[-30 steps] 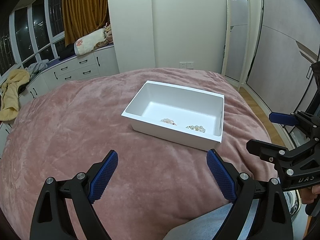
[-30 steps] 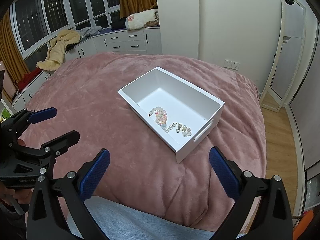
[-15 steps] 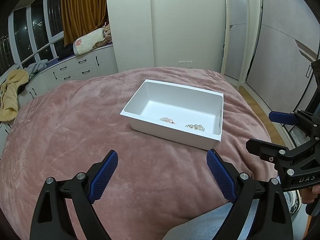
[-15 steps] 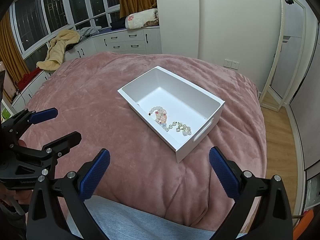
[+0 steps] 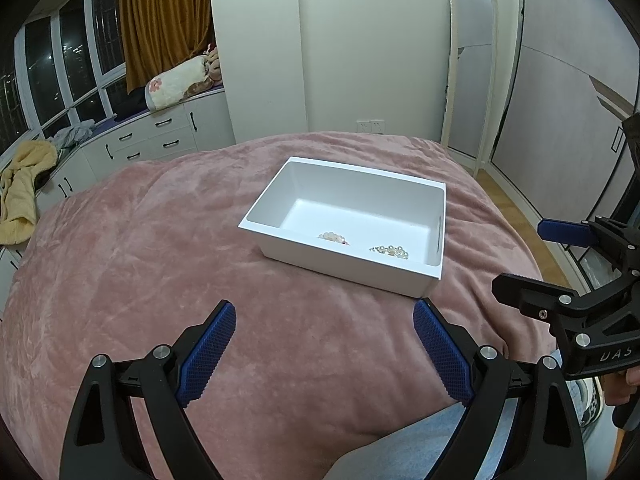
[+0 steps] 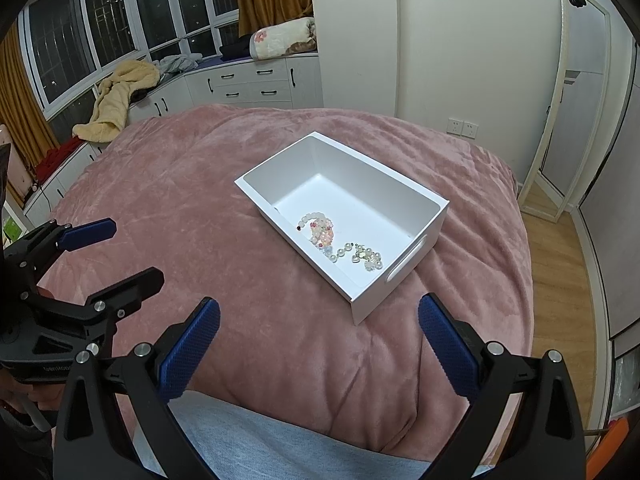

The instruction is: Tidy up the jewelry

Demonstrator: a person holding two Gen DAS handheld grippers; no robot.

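Two beaded bracelets, a pink-and-white one (image 6: pixel 319 229) and a pearly white one (image 6: pixel 362 257), lie inside the white rectangular plastic bin (image 6: pixel 412 200) on the pink fuzzy bedspread (image 6: pixel 180 200). Left gripper (image 5: pixel 324 344) and right gripper (image 6: pixel 319 340) hover near the bin, jaws spread wide, holding nothing.

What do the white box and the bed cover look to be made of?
The box looks like smooth matte white plastic: even walls, moulded handle slot. The cover looks like pink plush fleece, going by its soft sheen and creases.
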